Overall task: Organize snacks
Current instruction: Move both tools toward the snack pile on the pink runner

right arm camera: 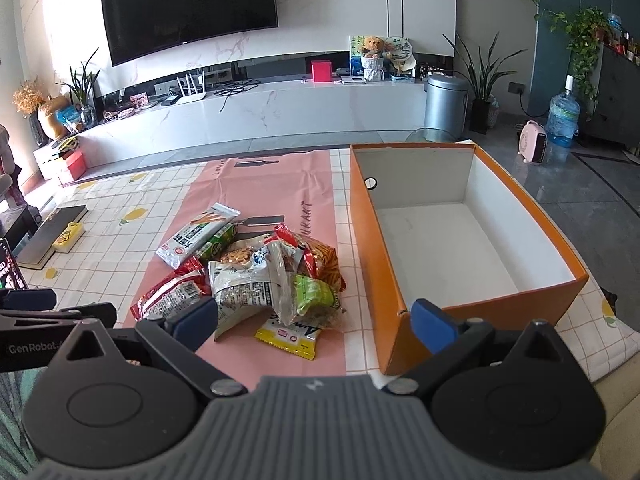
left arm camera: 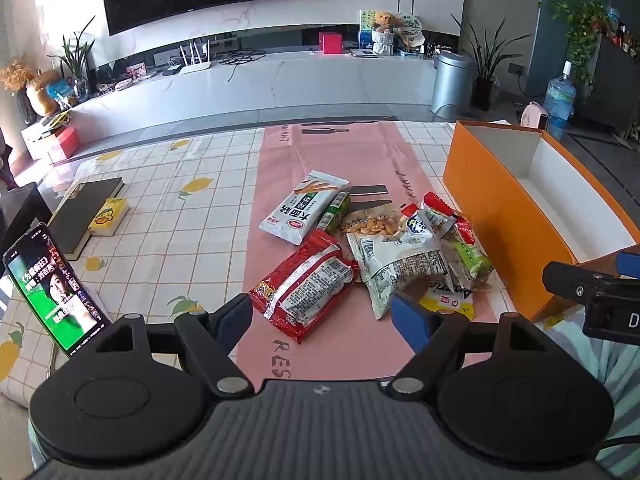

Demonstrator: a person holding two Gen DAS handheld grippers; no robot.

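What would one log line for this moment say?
left gripper: open, empty | right gripper: open, empty | snack packets: piled on pink mat | orange box: beside pile, nothing visible inside

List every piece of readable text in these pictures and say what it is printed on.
"GenRobot" on the left gripper body.
"RES", handwritten on the pink mat.
"D" on the right gripper body.
Snack packets and phone screen: Chinese print, too small or blurred to read.
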